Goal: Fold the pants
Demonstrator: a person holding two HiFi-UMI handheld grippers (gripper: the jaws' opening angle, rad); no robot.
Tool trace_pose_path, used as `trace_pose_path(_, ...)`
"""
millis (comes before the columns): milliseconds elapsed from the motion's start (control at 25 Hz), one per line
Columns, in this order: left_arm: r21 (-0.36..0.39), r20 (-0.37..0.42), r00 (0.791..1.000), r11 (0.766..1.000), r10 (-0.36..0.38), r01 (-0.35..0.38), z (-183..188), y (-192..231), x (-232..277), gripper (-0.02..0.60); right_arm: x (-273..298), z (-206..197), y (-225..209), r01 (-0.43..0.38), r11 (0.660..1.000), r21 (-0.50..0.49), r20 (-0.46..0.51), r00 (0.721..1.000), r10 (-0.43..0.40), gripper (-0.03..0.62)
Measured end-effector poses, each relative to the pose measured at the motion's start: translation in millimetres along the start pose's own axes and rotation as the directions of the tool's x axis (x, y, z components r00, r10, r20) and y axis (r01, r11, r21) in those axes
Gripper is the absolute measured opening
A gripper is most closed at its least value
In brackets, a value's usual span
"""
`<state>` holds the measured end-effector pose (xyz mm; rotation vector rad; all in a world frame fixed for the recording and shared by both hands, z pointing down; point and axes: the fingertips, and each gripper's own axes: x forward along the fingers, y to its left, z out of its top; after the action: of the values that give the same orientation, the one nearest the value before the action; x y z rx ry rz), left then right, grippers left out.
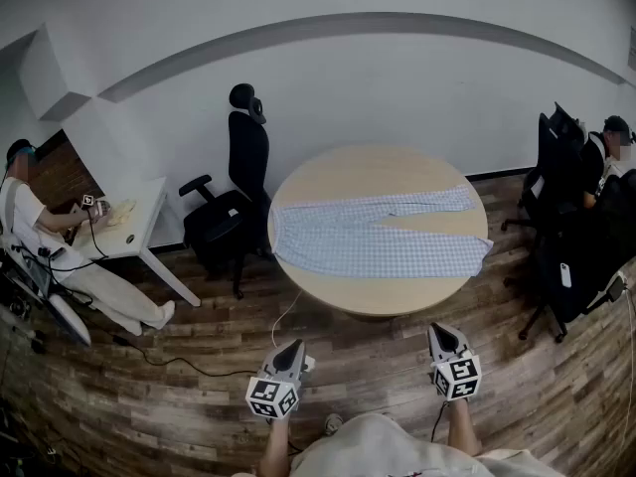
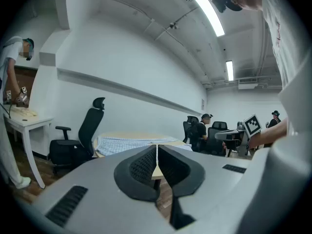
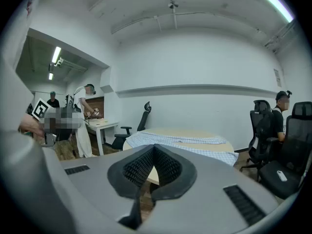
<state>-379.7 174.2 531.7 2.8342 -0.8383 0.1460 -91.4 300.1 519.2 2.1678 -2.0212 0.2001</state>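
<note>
Head view shows the pants [image 1: 373,237] spread flat on the round table [image 1: 378,172]. The waistband is toward the left edge and the two legs run across to the right edge, where the near leg's cuff slightly overhangs the rim. The garment lies over the middle and near half, and the far edge is bare wood. Laid open like this, apparently so that its hems and waistband are easy to reach, it has no fold in it yet, so the task looks not yet begun.

The left gripper [image 1: 290,349] and right gripper [image 1: 444,332] are held low in front of the person's body, over the wooden floor and well short of the table's near edge. Both point roughly toward the table. In the left gripper view and the right gripper view, each pair of ridged jaws is pressed together with nothing between them. They are closed and empty, probably a carrying posture on the way to the cloth. A black office chair [image 1: 234,207] stands just beside the table's left edge.
</note>
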Motion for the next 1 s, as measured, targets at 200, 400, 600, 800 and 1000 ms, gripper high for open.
trace_pose_path(200, -0.002, -0.002, 1.000, 1.000, -0.008, 0.008, -1, 5, -4, 0.040, 1, 1, 8, 0.005, 1.000, -0.003, -0.002, 1.000, -0.005, 0.028)
trace_pose_path(400, -0.007, -0.001, 1.000, 1.000, -0.017, 0.017, 0, 12, -7, 0.039, 4, 2, 19, 0.003, 1.000, -0.013, -0.009, 1.000, -0.003, 0.028)
trace_pose_path(600, -0.010, -0.007, 0.999, 0.999, -0.033, 0.033, -3, 22, -9, 0.040, 11, 2, 31, 0.012, 1.000, -0.011, -0.014, 1.000, -0.012, 0.028)
trace_pose_path(800, -0.007, -0.010, 0.999, 0.999, -0.044, 0.044, -1, 41, -12, 0.040, 23, 7, 50, 0.001, 1.000, 0.021, 0.002, 1.000, -0.001, 0.029)
trace_pose_path(1000, -0.005, -0.004, 0.998, 0.998, -0.060, 0.060, 2, 64, -14, 0.040, 35, 8, 69, 0.015, 1.000, 0.017, -0.002, 1.000, -0.015, 0.029)
